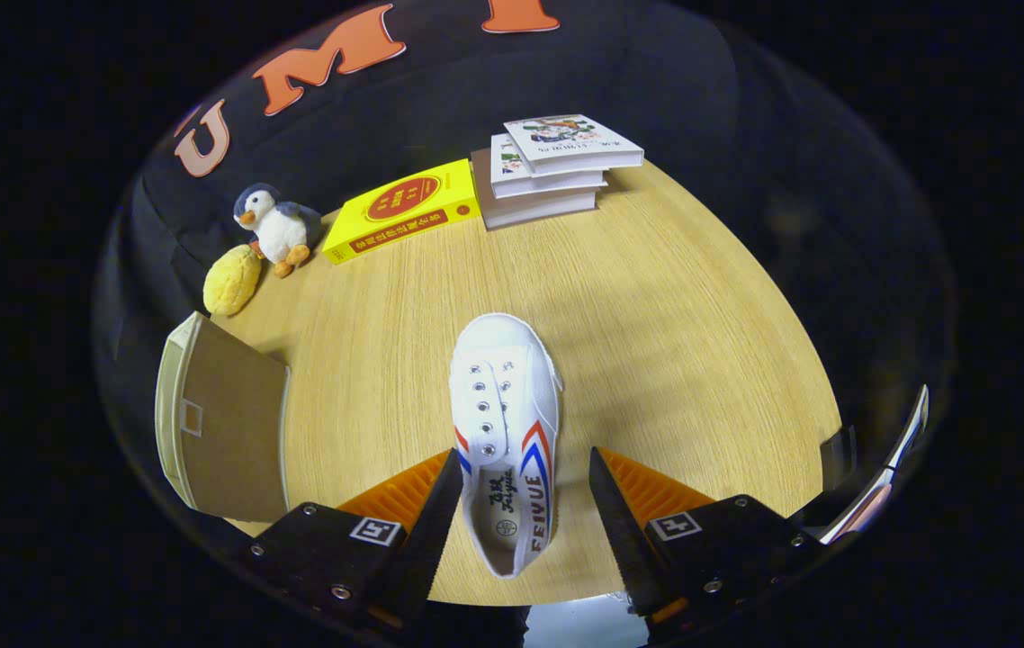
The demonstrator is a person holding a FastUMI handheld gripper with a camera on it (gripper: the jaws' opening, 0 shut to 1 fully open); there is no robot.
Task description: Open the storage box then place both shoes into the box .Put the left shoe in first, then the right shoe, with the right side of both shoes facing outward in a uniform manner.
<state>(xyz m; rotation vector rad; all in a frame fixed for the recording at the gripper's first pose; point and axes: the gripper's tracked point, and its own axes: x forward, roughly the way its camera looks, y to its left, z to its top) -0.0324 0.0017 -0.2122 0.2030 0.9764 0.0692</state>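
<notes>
A white canvas shoe with red and blue side stripes lies on the wooden table, toe pointing away from me. Its heel end sits between my two fingers, and its toe reaches beyond them. My gripper is open, with a gap on each side of the shoe and neither finger touching it. To the left of the fingers stands the cardboard storage box, its brown flap raised toward me.
At the table's far side lie a yellow book and a stack of books. A plush penguin and a yellow plush sit at the far left, behind the box. A white object shows past the table's right edge.
</notes>
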